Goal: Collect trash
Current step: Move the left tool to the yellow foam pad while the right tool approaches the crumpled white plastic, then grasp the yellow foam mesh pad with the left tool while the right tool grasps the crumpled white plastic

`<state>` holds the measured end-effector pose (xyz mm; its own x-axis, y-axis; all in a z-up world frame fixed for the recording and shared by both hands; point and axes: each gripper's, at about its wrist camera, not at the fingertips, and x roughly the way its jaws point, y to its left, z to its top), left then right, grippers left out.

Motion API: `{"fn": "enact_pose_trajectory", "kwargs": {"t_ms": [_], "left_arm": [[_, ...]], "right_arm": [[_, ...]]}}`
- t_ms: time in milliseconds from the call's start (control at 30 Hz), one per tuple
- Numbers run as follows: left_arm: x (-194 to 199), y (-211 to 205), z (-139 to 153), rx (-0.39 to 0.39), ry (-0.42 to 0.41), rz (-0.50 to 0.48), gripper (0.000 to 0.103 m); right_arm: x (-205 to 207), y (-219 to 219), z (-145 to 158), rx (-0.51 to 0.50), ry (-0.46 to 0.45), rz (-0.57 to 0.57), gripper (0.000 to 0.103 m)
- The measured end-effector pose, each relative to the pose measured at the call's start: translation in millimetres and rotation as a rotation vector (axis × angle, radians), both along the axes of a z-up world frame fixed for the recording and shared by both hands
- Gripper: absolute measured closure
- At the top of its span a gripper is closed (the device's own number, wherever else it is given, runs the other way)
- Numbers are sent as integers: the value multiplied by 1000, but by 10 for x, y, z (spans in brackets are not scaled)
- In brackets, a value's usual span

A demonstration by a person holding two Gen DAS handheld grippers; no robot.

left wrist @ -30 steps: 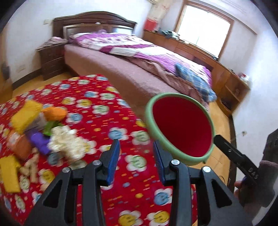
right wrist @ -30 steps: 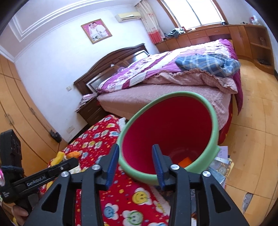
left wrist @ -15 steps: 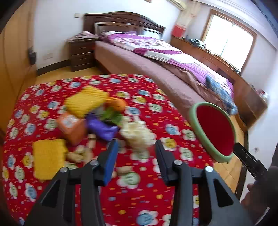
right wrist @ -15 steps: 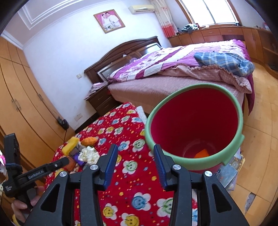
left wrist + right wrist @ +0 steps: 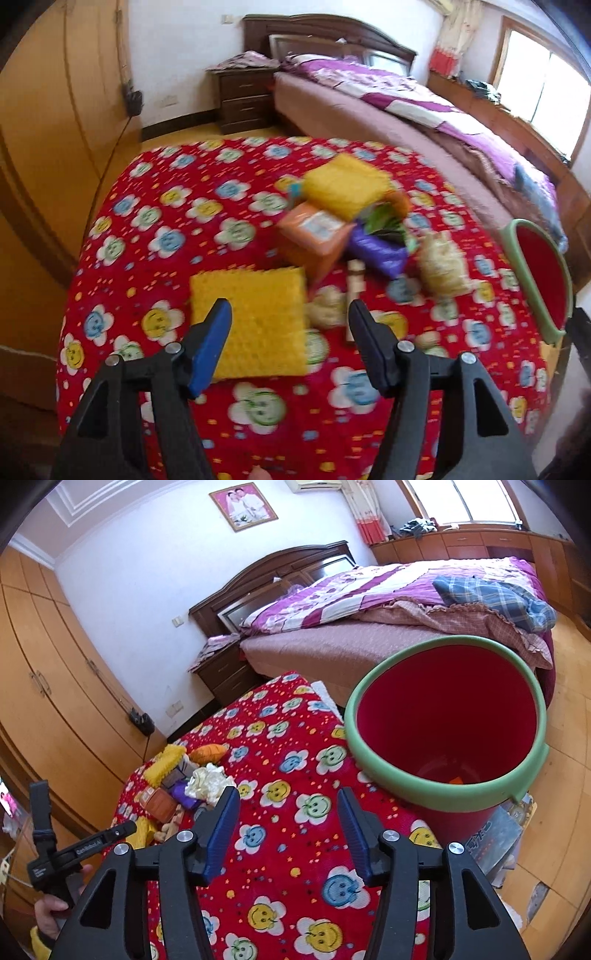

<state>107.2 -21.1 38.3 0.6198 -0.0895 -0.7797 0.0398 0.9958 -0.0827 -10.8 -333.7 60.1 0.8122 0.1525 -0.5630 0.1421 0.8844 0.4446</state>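
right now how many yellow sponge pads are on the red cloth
2. One yellow pad lies flat just ahead of the open left tongs; the other rests on top of the trash pile behind it. More could be hidden under the pile.

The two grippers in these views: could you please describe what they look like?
Each is a black plastic clamp-style frame with triangular cut-outs and silver bolts. The left gripper and right gripper carry ribbed blue pads on their fingers. Seen from the right wrist, the left one's black handle bears white lettering, held by a bare hand with a yellow cuff.

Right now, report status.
Left gripper open, empty, over yellow sponge. Right gripper open, empty. Red bin beside table, nearly empty. Nothing blocking.
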Motion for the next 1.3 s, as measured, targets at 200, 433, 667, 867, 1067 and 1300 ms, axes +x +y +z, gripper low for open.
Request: {"fn": "enact_pose_trajectory", "kwargs": {"t_ms": [200,433,667,867,1067,1300], "left_arm": [[19,122,-186,11,17,32,35],[86,281,-380,53,48,110,32],[78,535,-450,-41,68,138,32],[106,627,-458,-85,65,147,35],[45,774,-428,-174,42,126,49],[9,798,-382,-273,31,99,74]], "right_arm": [[53,123,-52,-11,25,18,43],[195,273,-109,-25,60,66,43],[472,520,-148,-69,92,135,43],[789,739,-232,-84,130,203,43],[1108,933,-311,-103,159,250,43],[1375,1023,-492,-83,207,272,43]]}}
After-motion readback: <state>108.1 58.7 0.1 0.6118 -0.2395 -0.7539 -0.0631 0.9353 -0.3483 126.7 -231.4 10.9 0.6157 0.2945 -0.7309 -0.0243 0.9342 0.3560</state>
